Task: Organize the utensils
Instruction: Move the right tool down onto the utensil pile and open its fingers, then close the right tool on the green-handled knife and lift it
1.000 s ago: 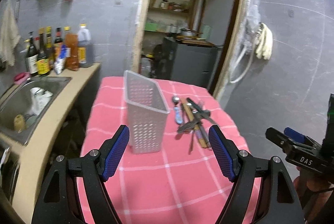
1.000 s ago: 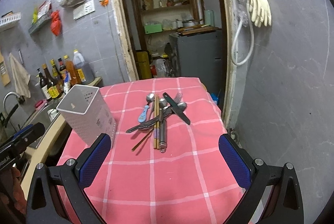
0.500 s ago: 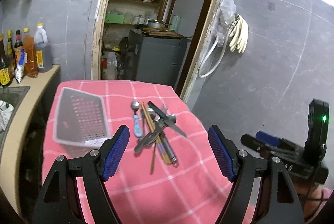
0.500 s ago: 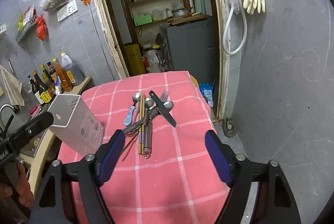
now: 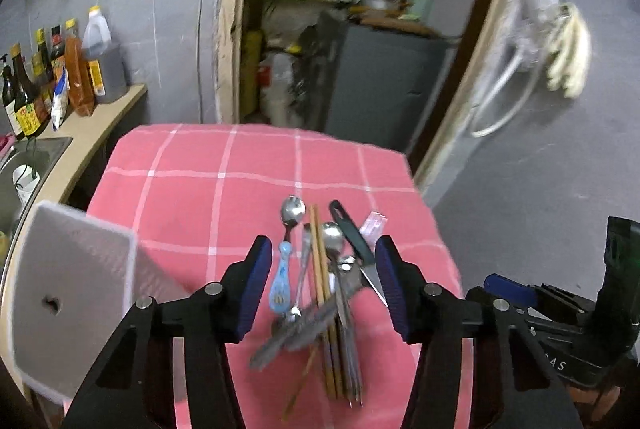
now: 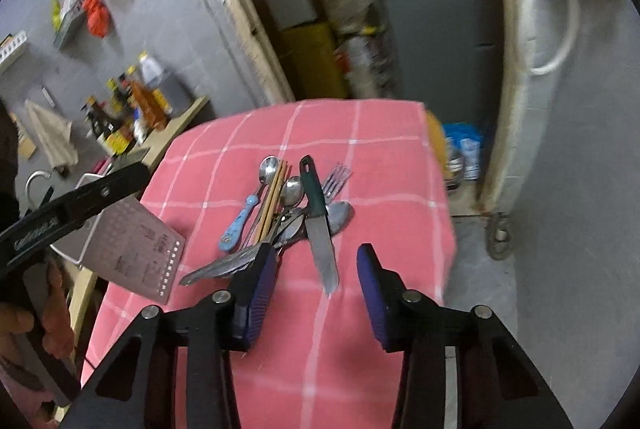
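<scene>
On the pink checked tabletop (image 5: 192,189), the utensil pile (image 5: 320,285) lies between the closing jaws of the left gripper (image 5: 324,283), nothing gripped. The right gripper (image 6: 316,293), also closing on nothing, frames the knife (image 6: 318,229), blade tip toward it. The perforated utensil holder (image 6: 132,253) sits left; contents unseen. Chopsticks (image 6: 272,197) run lengthwise away.

My two claws wear ribbed dark-blue pads (image 5: 256,289) on black arms. Under them lies a pink cloth with a white grid of lines (image 6: 384,165). On it I see a silver spoon with a pale-blue patterned handle (image 6: 240,221), tan wooden chopsticks (image 6: 274,195), a dark-green-handled steel knife (image 6: 318,221), and a white, perhaps perforated, plastic holder (image 5: 68,293).
</scene>
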### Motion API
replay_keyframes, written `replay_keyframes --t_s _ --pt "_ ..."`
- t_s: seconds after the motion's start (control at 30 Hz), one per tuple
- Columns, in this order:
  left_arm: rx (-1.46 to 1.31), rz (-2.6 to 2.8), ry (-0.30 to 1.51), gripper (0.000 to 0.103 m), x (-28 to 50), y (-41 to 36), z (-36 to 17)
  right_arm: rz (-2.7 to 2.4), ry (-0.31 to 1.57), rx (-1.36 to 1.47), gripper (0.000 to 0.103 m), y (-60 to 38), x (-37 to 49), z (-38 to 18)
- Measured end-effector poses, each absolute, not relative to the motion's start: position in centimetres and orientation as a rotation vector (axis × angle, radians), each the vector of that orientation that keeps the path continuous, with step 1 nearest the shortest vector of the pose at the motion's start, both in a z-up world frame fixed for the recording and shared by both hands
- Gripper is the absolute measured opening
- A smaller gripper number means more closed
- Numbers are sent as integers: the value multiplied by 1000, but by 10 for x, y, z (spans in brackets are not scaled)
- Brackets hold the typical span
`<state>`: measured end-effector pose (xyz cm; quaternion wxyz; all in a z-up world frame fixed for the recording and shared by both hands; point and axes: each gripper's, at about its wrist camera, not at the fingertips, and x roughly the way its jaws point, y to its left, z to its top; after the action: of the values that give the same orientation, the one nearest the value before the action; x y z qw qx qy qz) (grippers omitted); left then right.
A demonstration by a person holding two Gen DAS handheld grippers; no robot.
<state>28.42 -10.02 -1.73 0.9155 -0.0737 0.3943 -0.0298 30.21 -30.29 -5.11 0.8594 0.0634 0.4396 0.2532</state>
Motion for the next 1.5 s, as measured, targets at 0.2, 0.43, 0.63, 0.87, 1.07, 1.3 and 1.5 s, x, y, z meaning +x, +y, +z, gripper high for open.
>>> replay_keyframes --t_s 0.2,0.43,0.63,0.87,1.07,1.3,1.5 --pt "-213 19 980 27 353 -85 -68 666 1007 98 32 -278 373 -76" --pt "-303 38 1113 25 403 -55 -121 759 1104 54 28 -239 441 -104" --pt "-349 6 1199 25 417 -39 -149 812 1214 -12 22 -215 466 -126" --pt "-291 -41 1223 25 420 -40 -152 808 1287 -116 23 -196 470 -132" --pt "-277 -40 1236 25 418 -43 -149 800 1324 -132 21 -185 478 -132" --pt "-243 -82 1255 15 424 -54 -148 764 1316 -68 19 -187 475 -132" --pt "-306 -128 1274 3 426 -53 -152 772 1303 -22 18 -196 468 -133"
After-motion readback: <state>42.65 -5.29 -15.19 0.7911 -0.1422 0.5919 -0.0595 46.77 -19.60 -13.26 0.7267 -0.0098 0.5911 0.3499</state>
